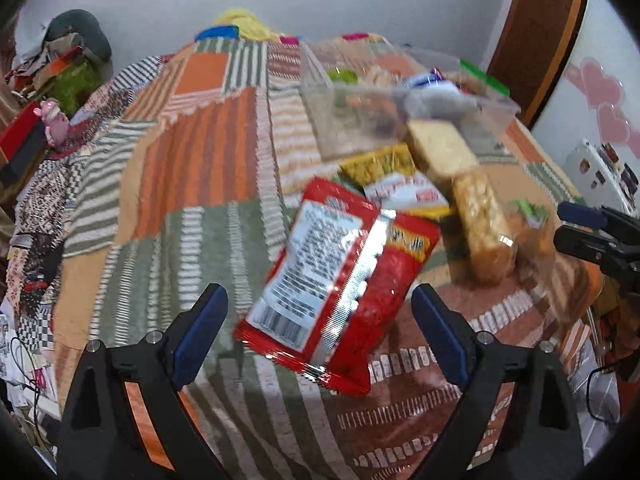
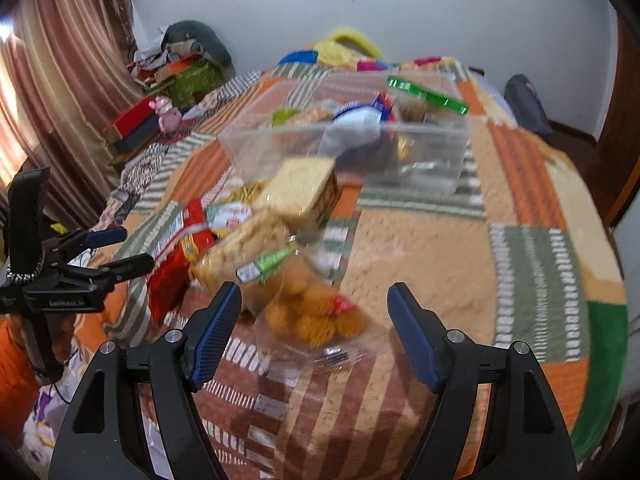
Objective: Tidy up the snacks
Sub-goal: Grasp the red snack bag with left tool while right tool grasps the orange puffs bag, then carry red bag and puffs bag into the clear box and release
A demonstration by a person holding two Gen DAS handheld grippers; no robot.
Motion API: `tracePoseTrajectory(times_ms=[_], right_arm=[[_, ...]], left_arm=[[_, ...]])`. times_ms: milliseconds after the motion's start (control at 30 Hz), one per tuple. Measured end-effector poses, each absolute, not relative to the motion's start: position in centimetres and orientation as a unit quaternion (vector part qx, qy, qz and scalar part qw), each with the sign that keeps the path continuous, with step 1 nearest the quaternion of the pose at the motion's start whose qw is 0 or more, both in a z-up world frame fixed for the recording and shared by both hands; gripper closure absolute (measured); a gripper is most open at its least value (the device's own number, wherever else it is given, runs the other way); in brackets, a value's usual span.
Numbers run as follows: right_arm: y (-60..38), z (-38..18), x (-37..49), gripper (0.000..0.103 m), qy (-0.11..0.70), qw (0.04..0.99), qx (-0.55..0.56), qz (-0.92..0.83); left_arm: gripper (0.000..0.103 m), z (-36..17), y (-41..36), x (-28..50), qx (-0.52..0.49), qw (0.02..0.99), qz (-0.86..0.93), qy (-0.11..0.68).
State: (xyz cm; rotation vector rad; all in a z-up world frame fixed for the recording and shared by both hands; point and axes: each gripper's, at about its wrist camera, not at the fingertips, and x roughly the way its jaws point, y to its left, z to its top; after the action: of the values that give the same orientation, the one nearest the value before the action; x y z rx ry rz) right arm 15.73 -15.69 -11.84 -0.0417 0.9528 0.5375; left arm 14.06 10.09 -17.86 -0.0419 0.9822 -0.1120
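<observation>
Red foil snack packet: glossy, crinkled film with a silver seam. Patchwork orange-and-green bedspread: matt woven cloth, ribbed texture. Clear rectangular plastic container: smooth, translucent walls. Transparent bag of round golden snacks: shiny thin plastic. Left hand-held gripper: matt black plastic arms, blue textured pads, bright metal pins.

My left gripper stands wide open over the patchwork bedspread, its blue pads clear of the red snack packet lying label-side up between them. Beyond it I see a yellow packet, a pale wrapped biscuit block and a long clear pack of snacks. A clear plastic tub sits behind. The right gripper shows at the right edge.
</observation>
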Motion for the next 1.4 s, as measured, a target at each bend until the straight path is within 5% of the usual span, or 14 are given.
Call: tracePoseTrajectory(times_ms=[333,500,800,1400], right_arm=[[-14.3,-14.2,16.1,0.030,0.475,0.840,-0.043,0.259],[-14.8,-14.4,16.4,0.041,0.470,0.844,-0.033,0.255],[-15.8,-13.4,16.0,0.057,0.450,0.859,-0.022,0.245],[-17.8,-7.8,17.1,0.063,0.380,0.899,-0.011,0.219]], left_arm=[[0.009,-20.7,9.7,17.1,-0.009,0.872,-0.065,0.485],[0.009,-21.4,10.9,17.6,-0.054,0.869,-0.078,0.486],[0.038,-20.8,10.9,16.1,-0.050,0.873,-0.069,0.480],[0.038,-12.0,9.6,16.8,-0.060,0.914,-0.059,0.397]])
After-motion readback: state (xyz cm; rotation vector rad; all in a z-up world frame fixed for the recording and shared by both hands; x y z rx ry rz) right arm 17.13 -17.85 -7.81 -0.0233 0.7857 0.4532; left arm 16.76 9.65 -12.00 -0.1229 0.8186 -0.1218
